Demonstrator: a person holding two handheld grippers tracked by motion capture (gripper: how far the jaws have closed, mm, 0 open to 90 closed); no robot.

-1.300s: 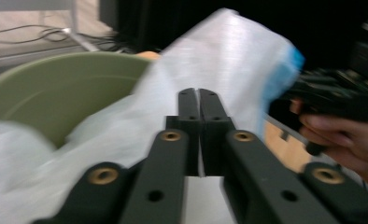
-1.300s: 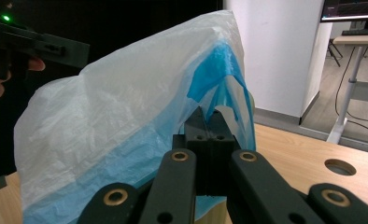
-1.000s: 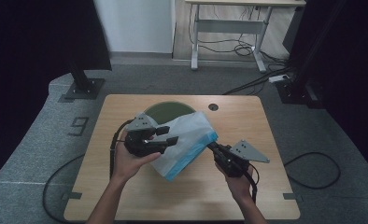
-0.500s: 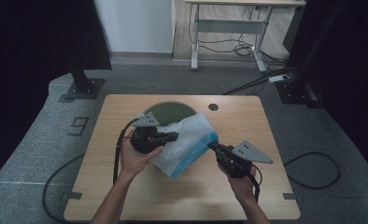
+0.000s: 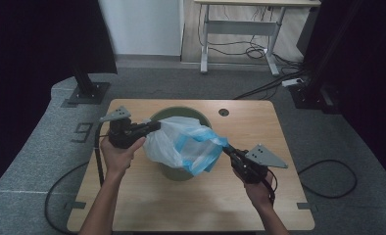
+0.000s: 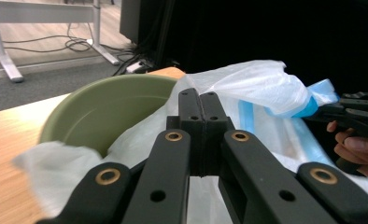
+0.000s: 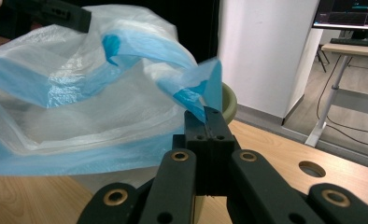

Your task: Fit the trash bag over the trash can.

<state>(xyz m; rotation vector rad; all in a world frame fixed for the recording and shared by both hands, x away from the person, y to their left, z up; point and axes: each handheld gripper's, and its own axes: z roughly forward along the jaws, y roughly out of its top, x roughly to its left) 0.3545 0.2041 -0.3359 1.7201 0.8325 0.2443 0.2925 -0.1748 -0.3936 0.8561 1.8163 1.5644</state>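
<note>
left tool point(image 5: 152, 127) has just clamped on the bag point(image 5: 181, 142) rim and is now carried out left; in the earlier frames it sat nearer the middle. right tool point(image 5: 229, 151) is pinched on the blue edge, unmoved. bag is stretched open over the green bin point(image 5: 174, 172) on the desk point(image 5: 289, 196). mouth looks ready to be pulled down over the rim.
</note>
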